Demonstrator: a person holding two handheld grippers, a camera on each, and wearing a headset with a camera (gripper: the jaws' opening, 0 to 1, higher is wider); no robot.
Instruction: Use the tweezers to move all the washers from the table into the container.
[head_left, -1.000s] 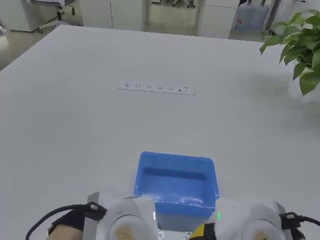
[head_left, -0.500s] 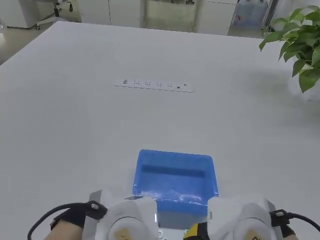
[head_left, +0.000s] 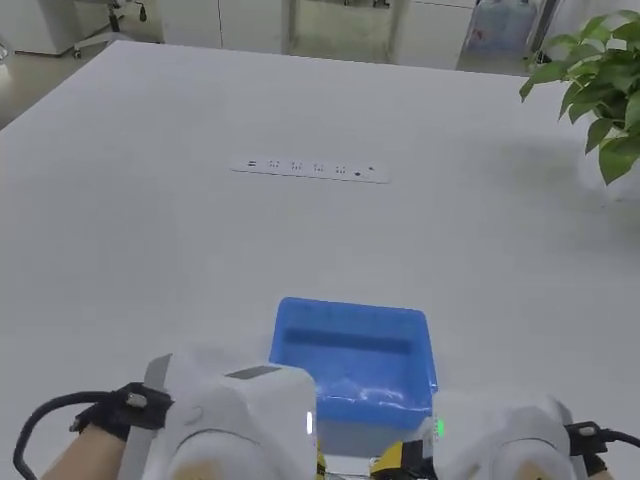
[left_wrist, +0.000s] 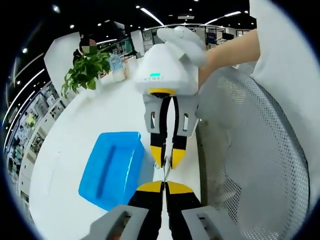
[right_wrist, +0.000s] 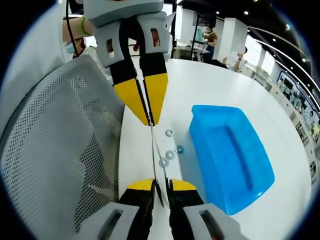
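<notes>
Table: white workbench (head_left: 150, 250) runs wide ahead of you; all the work sits at its near edge, close under your hands
Chair: mesh chair back (right_wrist: 60, 160) is right beside that edge, so you have little room to swing the grippers
Container: blue container (right_wrist: 231, 156), an open translucent rectangular tub, stands upright near the table's edge; its floor looks bare, so by my reading no washer is in yet
Left gripper: your left gripper (right_wrist: 149, 118) faces the right one tip to tip, its yellow-tipped jaws pinched together on the far end of the tweezers; it likely steadies them while you settle the grip
Right gripper: your right gripper (right_wrist: 161, 188) has its jaws drawn in around the near end of the tweezers, with only a narrow slit between them; this looks like the working hold
Tweezers: thin metal tweezers (right_wrist: 154, 150) span the gap between the two grippers, held off the table, just beside the washers
Washers: four small flat rings, the washers (right_wrist: 170, 154), lie in a loose cluster on the table between the tweezers and the container's side wall; three look silvery and one looks bluish
</notes>
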